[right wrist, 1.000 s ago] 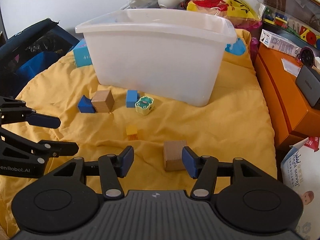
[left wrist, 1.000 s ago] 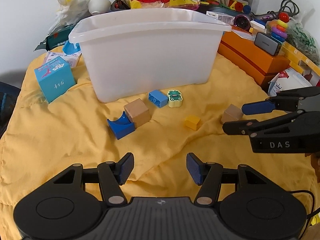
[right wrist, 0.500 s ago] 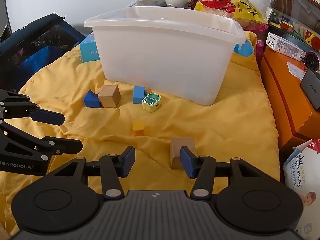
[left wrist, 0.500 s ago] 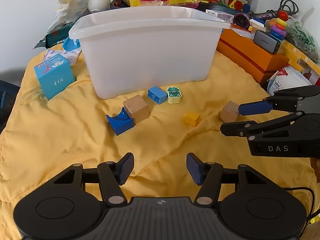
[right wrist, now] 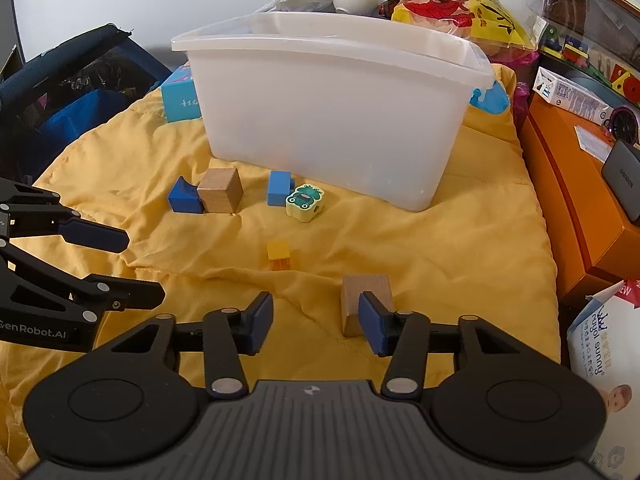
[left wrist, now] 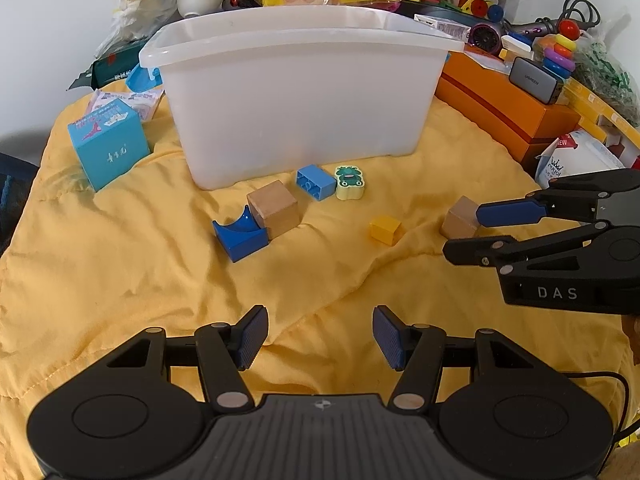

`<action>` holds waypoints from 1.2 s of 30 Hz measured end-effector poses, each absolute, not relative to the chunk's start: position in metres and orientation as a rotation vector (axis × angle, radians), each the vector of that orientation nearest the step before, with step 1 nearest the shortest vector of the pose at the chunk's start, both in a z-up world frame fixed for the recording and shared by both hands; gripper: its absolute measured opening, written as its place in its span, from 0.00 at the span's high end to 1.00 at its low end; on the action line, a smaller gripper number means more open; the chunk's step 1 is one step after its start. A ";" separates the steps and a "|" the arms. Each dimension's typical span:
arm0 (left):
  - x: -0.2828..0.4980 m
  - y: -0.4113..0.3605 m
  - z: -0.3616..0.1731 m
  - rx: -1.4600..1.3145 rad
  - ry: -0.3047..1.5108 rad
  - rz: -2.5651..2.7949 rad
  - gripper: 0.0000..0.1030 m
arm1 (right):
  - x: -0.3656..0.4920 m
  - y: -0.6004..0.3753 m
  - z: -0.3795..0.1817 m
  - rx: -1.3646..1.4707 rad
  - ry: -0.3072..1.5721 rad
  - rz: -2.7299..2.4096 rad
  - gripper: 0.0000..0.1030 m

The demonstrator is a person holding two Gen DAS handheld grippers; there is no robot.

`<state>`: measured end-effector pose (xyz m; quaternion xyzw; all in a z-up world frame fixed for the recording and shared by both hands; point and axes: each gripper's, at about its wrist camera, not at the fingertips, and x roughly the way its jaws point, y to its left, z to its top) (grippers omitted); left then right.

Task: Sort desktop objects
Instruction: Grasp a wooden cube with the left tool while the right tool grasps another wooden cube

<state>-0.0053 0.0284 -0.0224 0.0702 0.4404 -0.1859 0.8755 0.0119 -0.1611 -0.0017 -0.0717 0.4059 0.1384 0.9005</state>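
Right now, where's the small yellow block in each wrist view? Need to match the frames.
Left wrist: small yellow block sits right of centre on the yellow cloth, between the big wooden cube and the right gripper.
Right wrist: it lies centre frame, beyond the fingers.
Shared landmark: the white bin, behind the block in both views.

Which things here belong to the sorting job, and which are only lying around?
Job:
- white bin
- small wooden cube, at the right gripper, whose jaws are closing
- large wooden cube
- blue arch block
- blue brick
- frog eraser
- yellow block

Lying about:
- orange boxes
- teal carton
- ring stacker
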 end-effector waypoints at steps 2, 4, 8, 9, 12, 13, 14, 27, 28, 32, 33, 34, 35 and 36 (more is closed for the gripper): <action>-0.005 0.029 -0.023 0.145 0.919 -0.393 0.40 | 0.012 -0.161 -0.002 -0.152 0.841 0.290 0.59; -0.005 0.029 -0.025 0.148 0.925 -0.400 0.41 | 0.011 -0.160 -0.002 -0.166 0.836 0.289 0.61; -0.004 0.030 -0.029 0.148 0.949 -0.404 0.42 | 0.011 -0.157 -0.001 -0.181 0.831 0.289 0.63; -0.004 0.030 -0.029 0.146 0.950 -0.403 0.42 | 0.011 -0.157 0.000 -0.190 0.825 0.277 0.63; -0.003 0.031 -0.027 0.139 0.937 -0.397 0.42 | 0.012 -0.161 0.002 -0.191 0.806 0.242 0.63; -0.002 0.031 -0.026 0.138 0.935 -0.397 0.42 | 0.014 -0.163 0.002 -0.182 0.812 0.231 0.63; -0.001 0.032 -0.025 0.138 0.932 -0.396 0.42 | 0.016 -0.166 0.003 -0.171 0.814 0.216 0.63; 0.074 0.011 -0.014 0.239 0.850 -0.380 0.46 | 0.030 -0.182 -0.021 -0.081 0.917 0.221 0.68; 0.080 0.009 -0.016 0.242 0.854 -0.370 0.61 | 0.027 -0.183 -0.023 -0.081 0.918 0.222 0.68; 0.095 0.005 -0.021 0.225 0.889 -0.329 0.69 | 0.023 -0.185 -0.029 -0.067 0.927 0.219 0.68; 0.097 0.004 -0.021 0.231 0.892 -0.327 0.68 | 0.023 -0.185 -0.029 -0.069 0.927 0.219 0.68; 0.098 0.003 -0.022 0.240 0.893 -0.324 0.67 | 0.024 -0.184 -0.030 -0.071 0.927 0.218 0.68; 0.099 0.002 -0.022 0.243 0.895 -0.322 0.66 | 0.024 -0.183 -0.031 -0.073 0.927 0.217 0.67; 0.099 0.002 -0.022 0.242 0.897 -0.322 0.66 | 0.024 -0.182 -0.032 -0.074 0.926 0.217 0.66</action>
